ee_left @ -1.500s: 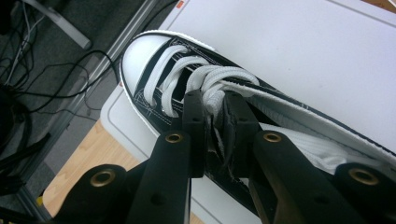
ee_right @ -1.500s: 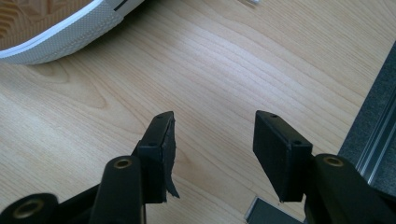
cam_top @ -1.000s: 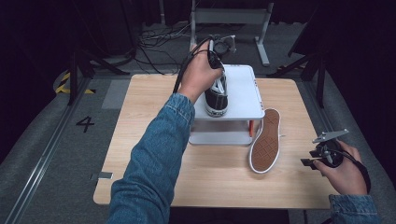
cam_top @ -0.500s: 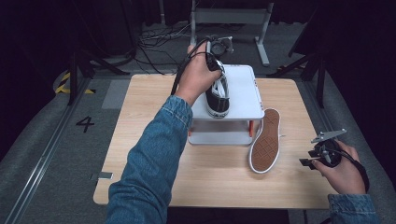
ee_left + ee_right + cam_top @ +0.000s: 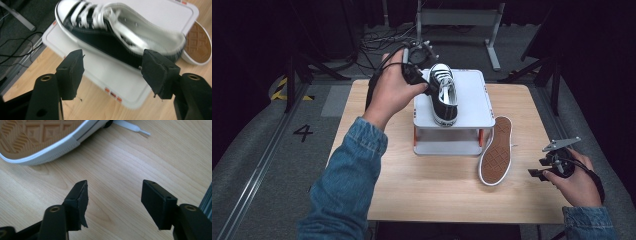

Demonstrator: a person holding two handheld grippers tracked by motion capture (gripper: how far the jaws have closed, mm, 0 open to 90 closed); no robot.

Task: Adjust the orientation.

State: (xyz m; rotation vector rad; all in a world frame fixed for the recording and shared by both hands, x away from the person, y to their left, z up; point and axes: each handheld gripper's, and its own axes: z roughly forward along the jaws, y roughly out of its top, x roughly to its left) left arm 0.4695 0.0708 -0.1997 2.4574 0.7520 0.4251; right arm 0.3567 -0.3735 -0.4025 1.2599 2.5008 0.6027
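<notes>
A black sneaker (image 5: 445,95) with white laces stands upright on a white raised platform (image 5: 474,102). In the left gripper view the sneaker (image 5: 117,42) lies just beyond my open left gripper (image 5: 113,72), with nothing between the jaws. From above, that left gripper (image 5: 428,86) sits at the sneaker's left side. A second sneaker (image 5: 495,150) lies on its side on the table, its brown sole showing. My right gripper (image 5: 548,170) rests open near the table's right front edge. In its own view the right gripper (image 5: 115,202) stands over bare wood, below the sole (image 5: 37,135).
The wooden table (image 5: 437,185) has free room in front of the platform and on its left side. A white lace tip (image 5: 132,128) trails from the lying sneaker. Beyond the table are a metal frame (image 5: 457,17) and floor cables (image 5: 377,45).
My left hand and gripper have drawn back to the left, off the black sneaker, which stays on the platform. The right gripper has not moved.
</notes>
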